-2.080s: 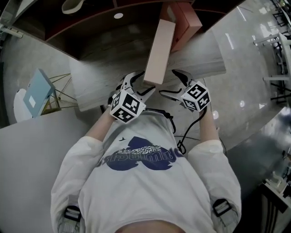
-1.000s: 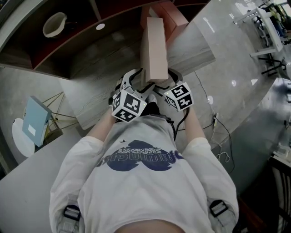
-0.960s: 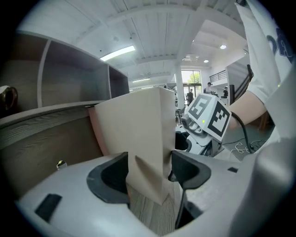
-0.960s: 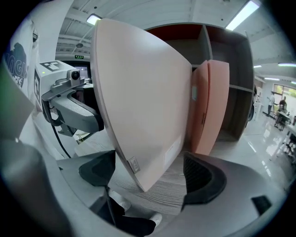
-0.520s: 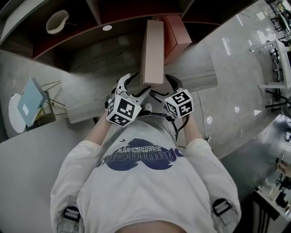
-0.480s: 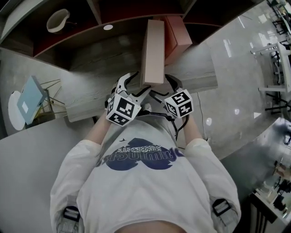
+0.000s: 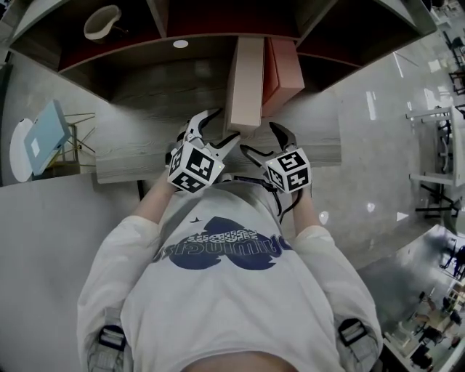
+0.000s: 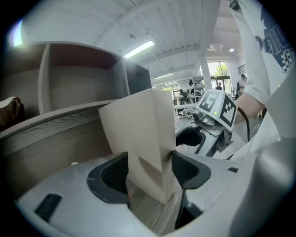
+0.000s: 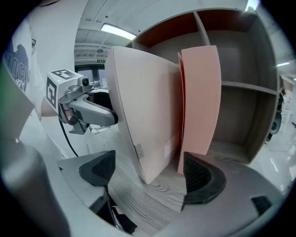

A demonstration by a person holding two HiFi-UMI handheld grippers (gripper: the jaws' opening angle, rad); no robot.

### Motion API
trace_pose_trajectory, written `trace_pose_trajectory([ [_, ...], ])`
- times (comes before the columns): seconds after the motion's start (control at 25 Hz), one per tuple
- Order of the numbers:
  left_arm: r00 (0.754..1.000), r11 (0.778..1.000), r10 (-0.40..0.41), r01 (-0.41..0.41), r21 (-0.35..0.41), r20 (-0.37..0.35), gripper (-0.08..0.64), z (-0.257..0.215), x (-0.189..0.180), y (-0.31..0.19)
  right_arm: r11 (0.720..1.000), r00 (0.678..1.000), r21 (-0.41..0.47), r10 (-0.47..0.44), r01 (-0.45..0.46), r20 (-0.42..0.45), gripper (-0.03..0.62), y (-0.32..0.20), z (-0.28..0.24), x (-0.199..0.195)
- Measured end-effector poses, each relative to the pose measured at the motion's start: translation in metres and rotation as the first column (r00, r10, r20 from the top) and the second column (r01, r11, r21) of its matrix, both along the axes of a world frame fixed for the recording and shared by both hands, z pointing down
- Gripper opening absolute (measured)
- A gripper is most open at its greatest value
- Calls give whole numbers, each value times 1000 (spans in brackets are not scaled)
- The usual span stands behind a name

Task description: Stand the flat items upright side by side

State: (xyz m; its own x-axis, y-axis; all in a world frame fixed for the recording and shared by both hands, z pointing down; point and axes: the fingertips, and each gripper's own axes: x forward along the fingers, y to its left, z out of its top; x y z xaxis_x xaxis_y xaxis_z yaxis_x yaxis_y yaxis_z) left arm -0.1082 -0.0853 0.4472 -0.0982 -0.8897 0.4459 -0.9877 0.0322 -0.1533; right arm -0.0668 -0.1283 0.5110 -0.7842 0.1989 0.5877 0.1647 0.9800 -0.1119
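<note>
left gripper point(image 8: 149, 166): pinching beige box point(image 9: 143, 115), upright on shelf point(image 7: 145, 123) just left of pink box point(image 9: 200, 97) | right gripper point(image 9: 149, 178): jaws spread, gripping nothing

I see a grey wood-grain shelf board point(image 7: 138, 145) carrying two flat boxes on edge: a pale box point(image 7: 245, 80) and, just beside it on the right, a pink box point(image 7: 287, 69), their broad faces close together. Further back, in the left compartment, a bowl point(image 7: 102, 22) sits on a darker shelf.
</note>
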Motion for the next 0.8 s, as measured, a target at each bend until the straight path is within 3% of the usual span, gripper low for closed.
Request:
trace_pose_trajectory([
  [0.4, 1000, 999, 21, -21, 32, 2, 302, -1, -10, -30, 998, 998, 20, 59, -59, -4, 463, -46, 8, 8],
  [0.8, 999, 999, 41, -41, 9, 33, 302, -3, -16, -53, 998, 999, 33, 50, -50, 5, 463, -71, 0, -3],
])
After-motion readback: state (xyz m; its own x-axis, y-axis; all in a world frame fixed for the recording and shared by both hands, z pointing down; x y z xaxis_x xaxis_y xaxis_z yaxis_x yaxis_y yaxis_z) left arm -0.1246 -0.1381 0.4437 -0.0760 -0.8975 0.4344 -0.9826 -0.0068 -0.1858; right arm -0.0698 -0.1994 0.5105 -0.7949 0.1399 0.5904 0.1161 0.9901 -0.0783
